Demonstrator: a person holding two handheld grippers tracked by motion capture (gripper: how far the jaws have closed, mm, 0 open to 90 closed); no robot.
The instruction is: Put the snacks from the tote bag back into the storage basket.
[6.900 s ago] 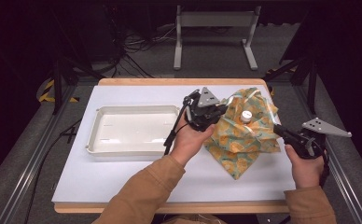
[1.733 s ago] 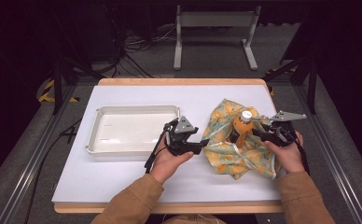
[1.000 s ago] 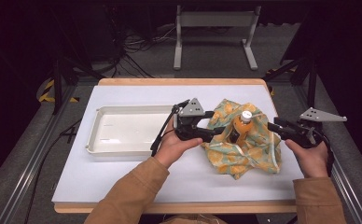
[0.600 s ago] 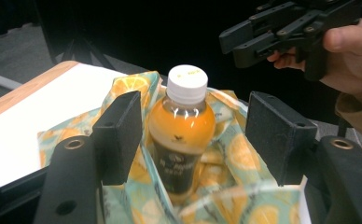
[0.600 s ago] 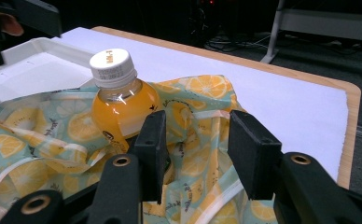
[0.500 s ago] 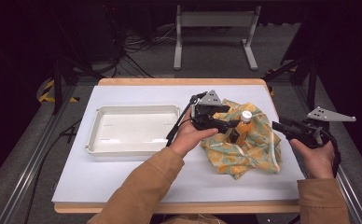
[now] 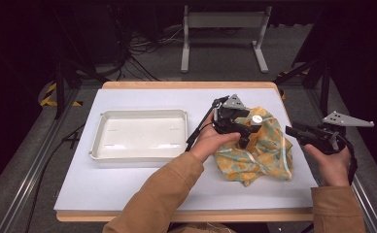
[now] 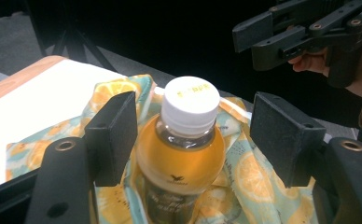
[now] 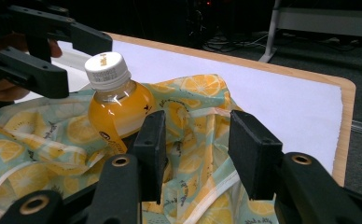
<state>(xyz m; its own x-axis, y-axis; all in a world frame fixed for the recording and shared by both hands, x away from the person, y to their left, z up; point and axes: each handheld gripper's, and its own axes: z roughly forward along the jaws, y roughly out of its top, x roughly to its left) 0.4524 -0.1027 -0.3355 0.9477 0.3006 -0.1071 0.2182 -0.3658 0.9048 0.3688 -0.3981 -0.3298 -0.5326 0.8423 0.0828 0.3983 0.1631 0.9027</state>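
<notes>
Now the open left claw [image 8: 193,135] has been brought around the bottle [image 8: 184,149] in the cloth [image 7: 264,153]. The right claw [image 9: 195,154], also open, is held back, so a grasp seems intended.

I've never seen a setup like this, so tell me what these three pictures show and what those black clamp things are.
A person sits at a white table, with a hand-held gripper in each hand. One picture looks down from above; the other two come from cameras riding on each tool. The left hand-held gripper is open, jaws either side of an orange drink bottle without touching it. The bottle stands in a lemon-print cloth. The right hand-held gripper is open and holds nothing. An empty white tray sits to the left.
</notes>
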